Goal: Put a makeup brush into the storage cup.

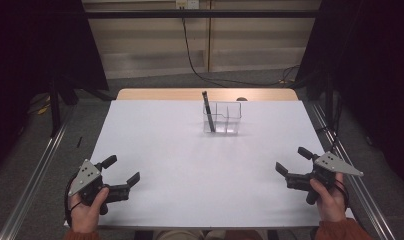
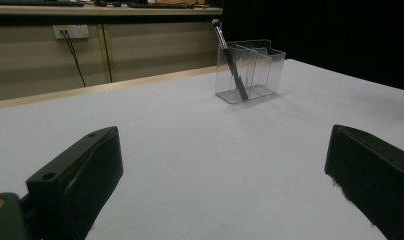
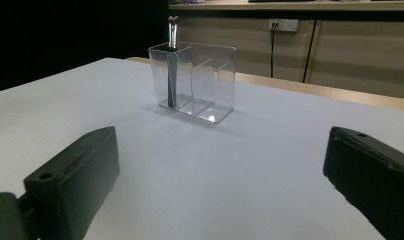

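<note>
A clear plastic organizer (image 1: pixel 223 119) with several compartments stands on the far middle of the white table (image 1: pixel 190 165), and a slim dark pen-like tool (image 1: pixel 208 112) stands in its left end compartment as the high view has it. The left hand-held gripper view brings out the tool's silvery upper end (image 2: pixel 218 27) and its lean, the top tilted away from the other compartments; the right hand-held gripper view shows it almost upright behind the clear wall (image 3: pixel 173 65), its lower part dark. Its long axis runs bottom to top, the lower end resting on the compartment floor. The left hand-held gripper (image 1: pixel 121 170) sits at the near left corner of the table, jaws spread wide and holding nothing; the right hand-held gripper (image 1: pixel 291 161) sits at the near right edge, likewise spread and holding nothing, both well apart from the organizer.
</note>
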{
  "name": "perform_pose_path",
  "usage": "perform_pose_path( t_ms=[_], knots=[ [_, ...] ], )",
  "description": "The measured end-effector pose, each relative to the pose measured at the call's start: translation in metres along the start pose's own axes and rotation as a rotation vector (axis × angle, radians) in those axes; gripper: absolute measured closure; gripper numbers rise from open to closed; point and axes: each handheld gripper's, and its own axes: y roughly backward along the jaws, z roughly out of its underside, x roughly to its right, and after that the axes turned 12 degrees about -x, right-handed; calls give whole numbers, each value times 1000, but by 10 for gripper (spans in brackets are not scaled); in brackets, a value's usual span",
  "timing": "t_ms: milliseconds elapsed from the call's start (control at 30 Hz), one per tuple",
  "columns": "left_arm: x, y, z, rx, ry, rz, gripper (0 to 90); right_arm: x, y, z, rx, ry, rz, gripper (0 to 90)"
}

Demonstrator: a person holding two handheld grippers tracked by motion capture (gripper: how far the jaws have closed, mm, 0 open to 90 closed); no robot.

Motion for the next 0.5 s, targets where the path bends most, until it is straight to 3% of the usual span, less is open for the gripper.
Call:
perform_pose_path(
  t_ms=[500],
  knots=[
    [0,-2,0,-7,7,-1,20,1,-1,4,-9,6,-15,7]
  ],
)
